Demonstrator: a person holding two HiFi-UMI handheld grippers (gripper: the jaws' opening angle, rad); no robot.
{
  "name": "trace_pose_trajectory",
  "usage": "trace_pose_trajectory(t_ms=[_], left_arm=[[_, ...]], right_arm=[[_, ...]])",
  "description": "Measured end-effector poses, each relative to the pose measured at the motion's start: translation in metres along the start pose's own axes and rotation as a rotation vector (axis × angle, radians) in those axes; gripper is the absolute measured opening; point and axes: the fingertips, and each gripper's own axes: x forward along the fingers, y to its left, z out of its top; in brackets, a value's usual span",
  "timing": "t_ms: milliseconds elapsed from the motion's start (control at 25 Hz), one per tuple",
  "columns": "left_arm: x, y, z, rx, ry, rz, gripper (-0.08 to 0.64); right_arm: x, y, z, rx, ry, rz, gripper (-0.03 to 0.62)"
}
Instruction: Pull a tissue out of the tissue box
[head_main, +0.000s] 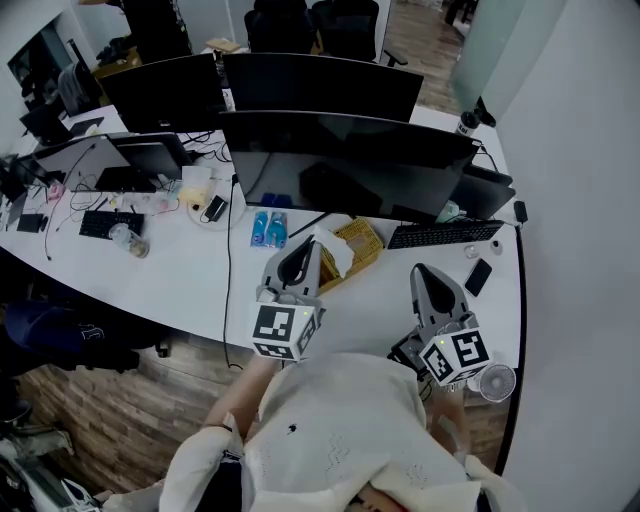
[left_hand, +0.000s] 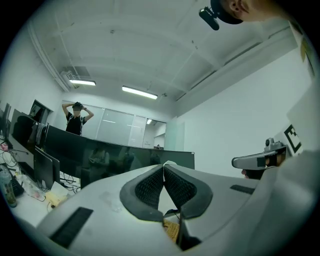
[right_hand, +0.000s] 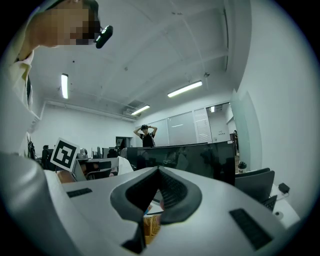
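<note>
Here the left gripper (head_main: 309, 250) pinches a thin white tissue (head_main: 335, 254) rising from the woven wicker tissue box (head_main: 362, 240); the right gripper (head_main: 422, 272) sits clenched, empty

Head cam stares steeply down on the desk (head_main: 190, 285). Each gripper cam rides low, tilted up along its jaws, both catching the same monitors (left_hand: 100, 150) and ceiling (left_hand: 150, 50).

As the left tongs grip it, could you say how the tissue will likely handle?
The tissue looks floppy, a thin creased sheet pinched in the left tongs. Probably very light; the box may lift or slide along with it.
</note>
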Motion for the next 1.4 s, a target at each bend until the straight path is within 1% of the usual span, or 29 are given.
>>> trace_pose_trajectory(t_ms=[440, 880, 1400], left_arm=[[-0.001, -0.002, -0.011, -0.011, 0.019, 0.001, 0.014], [-0.003, -0.005, -0.015, -0.012, 0.024, -0.004, 0.014], [-0.003, -0.009, -0.016, -0.015, 0.029, -0.012, 0.014]], right_arm=[[-0.001, -0.003, -0.005, 0.013, 0.003, -0.018, 0.000], [-0.001, -0.001, -0.008, 0.002, 0.006, -0.021, 0.000], [0.000, 0.002, -0.008, -0.004, 0.011, -0.002, 0.000]])
